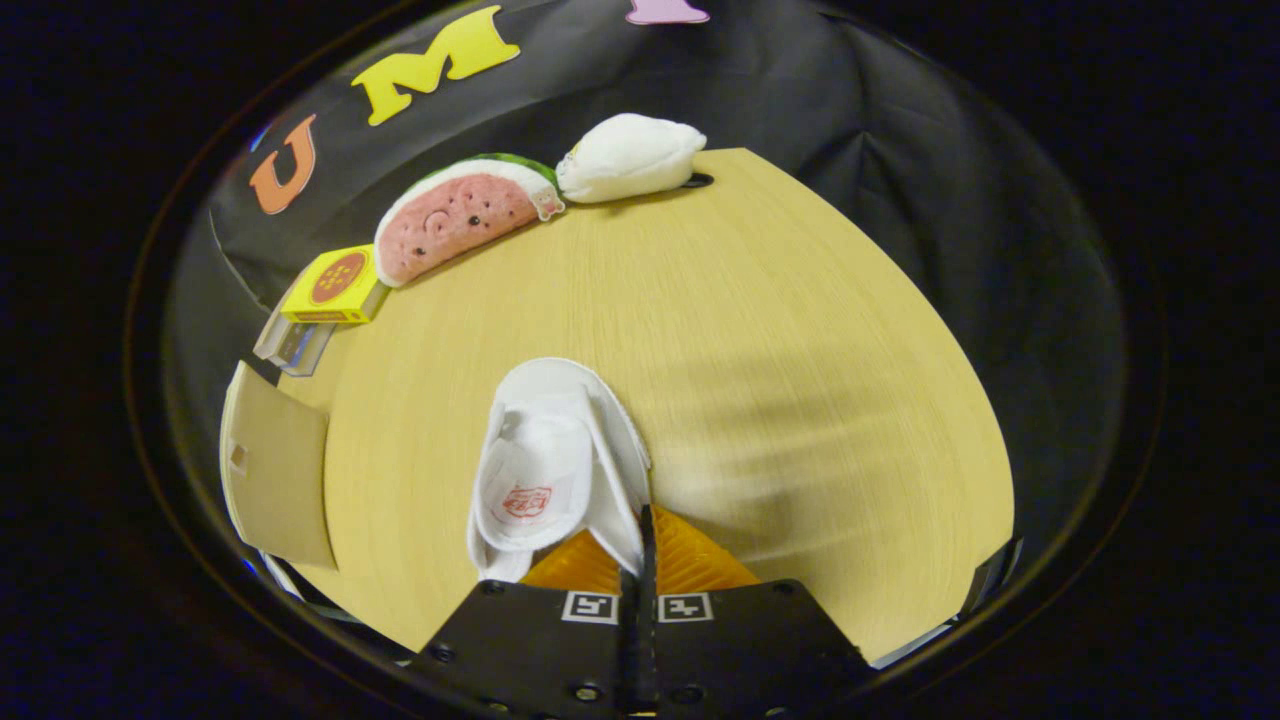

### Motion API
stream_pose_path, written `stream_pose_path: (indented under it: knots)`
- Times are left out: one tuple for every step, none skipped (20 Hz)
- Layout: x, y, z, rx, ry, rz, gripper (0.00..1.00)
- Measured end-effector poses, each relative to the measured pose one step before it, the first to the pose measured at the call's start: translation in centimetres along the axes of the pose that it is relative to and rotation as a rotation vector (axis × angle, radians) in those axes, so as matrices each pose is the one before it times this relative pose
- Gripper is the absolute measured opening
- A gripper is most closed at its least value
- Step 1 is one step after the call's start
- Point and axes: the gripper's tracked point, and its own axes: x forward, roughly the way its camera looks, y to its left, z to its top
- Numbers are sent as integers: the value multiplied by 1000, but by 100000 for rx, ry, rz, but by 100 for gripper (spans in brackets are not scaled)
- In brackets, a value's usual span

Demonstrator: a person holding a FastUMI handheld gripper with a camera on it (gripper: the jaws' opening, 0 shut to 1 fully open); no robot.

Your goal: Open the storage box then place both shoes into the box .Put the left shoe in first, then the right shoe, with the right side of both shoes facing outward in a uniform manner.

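In the gripper view, the tool (640, 560) has its two fingers drawn together with almost no gap, and they pinch the edge of a white slipper (555, 470), which hangs or stands just ahead of them with its open top and printed insole turned toward the camera. The slipper appears lifted off the table (800, 330), though the wide lens makes it hard to say whether its far end touches the wood. Blur on the table to the right of the slipper suggests the tool is moving.

To the near left, at the table's edge, stands a tan panel (280, 470) that is probably the storage box or its opened flap; I cannot tell from here whether it is open. Further along the left edge lie a small clear case (292, 345), a yellow box (335, 288), a watermelon-slice plush (460, 215) and, at the far edge, a white plush (630, 158).

As for progress, one shoe is in hand and not yet in the box. Which shoe it is cannot be settled. Placing it with its right side outward, then the other shoe, seems to be left.
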Motion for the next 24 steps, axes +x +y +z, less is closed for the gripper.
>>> stream_pose_path:
  knots:
    - [-382, 455, 129, 383, -743, 982, 0]
    - [-393, 615, 126, 1673, -398, 1382, 0]
    - [-375, 634, 39, 2318, -55, 1049, 0]
    - [-310, 564, 9, 2216, 135, 614, 0]
    - [-345, 617, -37, 1636, -142, 504, 0]
    - [-464, 699, 3, 485, -525, 310, 0]
    - [-490, 628, 99, -293, -860, -188, 0]
    - [-469, 763, 135, -292, -1195, -323, 0]
    - [-588, 816, 109, 21, -1097, -190, 0]
    - [-678, 948, -58, 413, -845, -148, 0]
    - [-729, 1031, -38, 524, -570, -486, 0]
    - [-766, 1083, -148, 442, -545, -678, 0]
    - [-870, 1338, -94, 391, -813, -93, 0]
    - [-691, 1607, -248, 372, -508, 636, 0]
    - [-672, 1695, -420, -157, 342, 913, 0]
    - [-606, 1509, -488, 36, -104, 755, 0]
    - [-615, 1506, -408, 247, -935, 374, 0]
    - [-591, 1431, -399, 801, -1242, 456, 0]
    - [-488, 1563, -601, 640, -1131, 1006, 0]
    - [-469, 1563, -560, 788, -1258, 1230, 0]
    - [-497, 1480, -618, 1439, -985, 902, 0]
    - [-446, 1605, -622, 855, -899, 944, 0]
    - [-576, 1746, -607, 151, -1320, 884, 0]
    - [-491, 1515, -385, -287, -1214, 661, 0]
